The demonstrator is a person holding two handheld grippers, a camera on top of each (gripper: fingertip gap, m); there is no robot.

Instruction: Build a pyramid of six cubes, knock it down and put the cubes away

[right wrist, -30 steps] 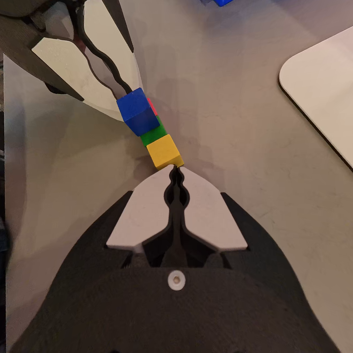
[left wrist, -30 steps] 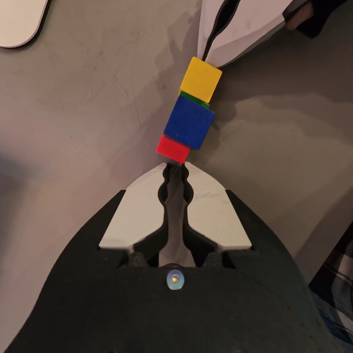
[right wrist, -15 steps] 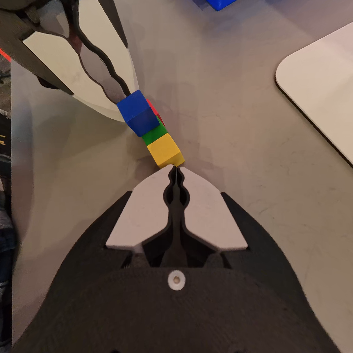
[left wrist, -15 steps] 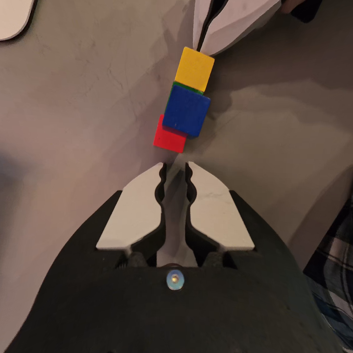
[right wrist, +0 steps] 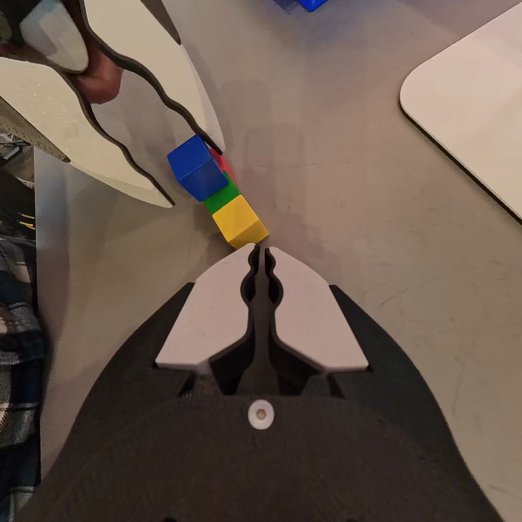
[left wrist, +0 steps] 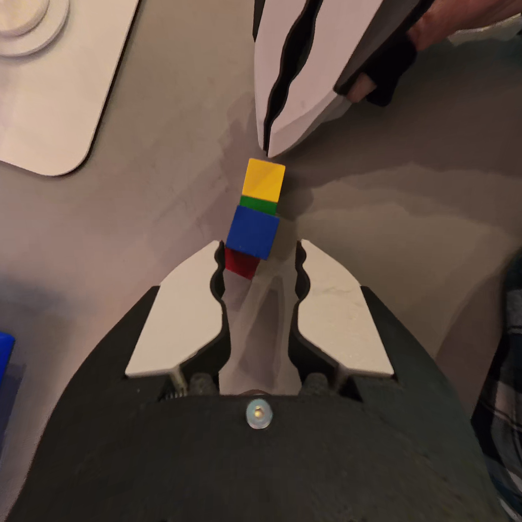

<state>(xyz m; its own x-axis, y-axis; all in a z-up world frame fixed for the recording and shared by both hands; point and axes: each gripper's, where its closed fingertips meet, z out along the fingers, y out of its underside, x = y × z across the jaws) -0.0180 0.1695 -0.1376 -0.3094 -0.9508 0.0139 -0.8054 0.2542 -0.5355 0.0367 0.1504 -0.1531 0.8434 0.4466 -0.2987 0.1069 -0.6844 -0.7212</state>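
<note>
A short row of cubes lies on the grey table (left wrist: 395,226) between the two grippers: a red cube (left wrist: 240,264), a green cube (left wrist: 258,204) and a yellow cube (left wrist: 264,179) in line, touching, with a blue cube (left wrist: 251,233) resting on top across the red and green ones. That looks like a base row of three and the first cube of the second layer, so the pyramid seems a little over half built; two cubes remain to be placed, then the knocking down and putting away. Another blue cube (right wrist: 310,3) lies well apart at the table's far edge.

The row's long axis runs from one gripper to the other, red end toward the left gripper (left wrist: 258,248), yellow end toward the right gripper (right wrist: 261,248).

The left gripper's jaws stand wide apart around the red end and grip nothing. The right gripper's fingers are nearly together, holding nothing, their tip just at the yellow cube's corner. A pale board (right wrist: 466,99) lies off to the side.
</note>
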